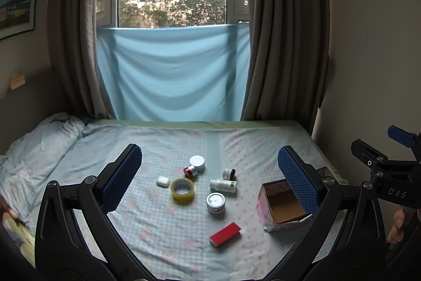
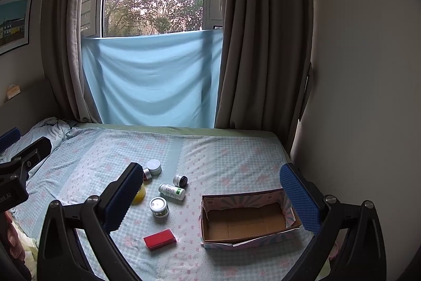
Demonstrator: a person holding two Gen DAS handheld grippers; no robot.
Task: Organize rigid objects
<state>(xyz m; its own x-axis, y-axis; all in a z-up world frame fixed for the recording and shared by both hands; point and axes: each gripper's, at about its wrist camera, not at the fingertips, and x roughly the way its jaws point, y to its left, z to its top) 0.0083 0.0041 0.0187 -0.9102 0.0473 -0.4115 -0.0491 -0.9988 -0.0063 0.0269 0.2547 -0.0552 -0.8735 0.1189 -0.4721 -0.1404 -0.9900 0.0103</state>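
Several small objects lie on the bed: a yellow tape roll (image 1: 182, 189), a white earbud case (image 1: 163, 181), a red flat box (image 1: 225, 230) (image 2: 159, 238), a silver-lidded jar (image 1: 215, 202) (image 2: 159, 206), a white pill bottle on its side (image 1: 223, 185) (image 2: 172, 191), a white-lidded jar (image 1: 197, 162) (image 2: 154, 166), a red-capped small jar (image 1: 190, 171) and a small black-lidded jar (image 1: 229, 173) (image 2: 180, 180). An open empty cardboard box (image 1: 281, 204) (image 2: 244, 220) sits to their right. My left gripper (image 1: 208, 170) and right gripper (image 2: 210, 186) are both open and empty, held above the bed.
The bed (image 1: 163, 144) has a checked blue sheet, with a rumpled blanket (image 1: 39, 146) at the far left. A blue cloth (image 1: 171, 75) hangs below the window, curtains on both sides. A wall (image 2: 363, 96) runs along the bed's right edge.
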